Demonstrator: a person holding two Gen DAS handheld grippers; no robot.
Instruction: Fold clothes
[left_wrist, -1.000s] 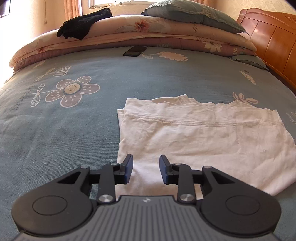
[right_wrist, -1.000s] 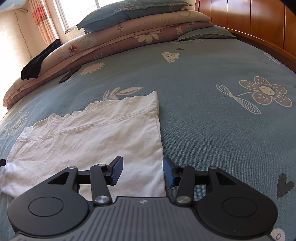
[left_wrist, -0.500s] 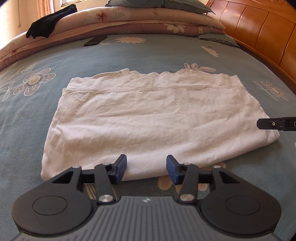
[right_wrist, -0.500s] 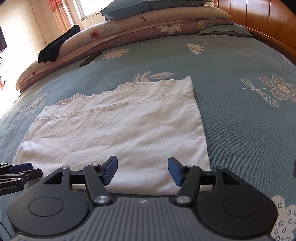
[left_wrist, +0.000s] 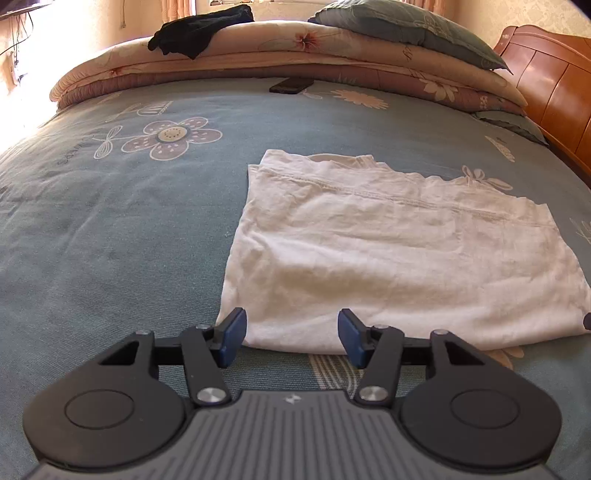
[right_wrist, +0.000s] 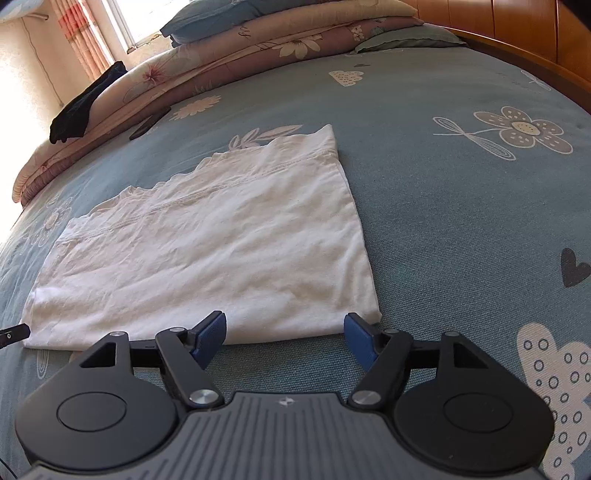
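Observation:
A white garment lies folded into a flat rectangle on the blue flowered bedspread. My left gripper is open just short of the garment's near left corner, with nothing between its blue pads. My right gripper is open at the near right corner, also holding nothing. A dark tip of the left gripper shows at the left edge of the right wrist view.
Folded quilts and a pillow are stacked at the far end of the bed, with a black garment on top. A dark phone lies before them. A wooden headboard runs along the right.
The left view has swung back to the left, toward the garment's left corner. Both sets of jaws have spread wider. The right gripper has drawn back a little. The garment has not moved.

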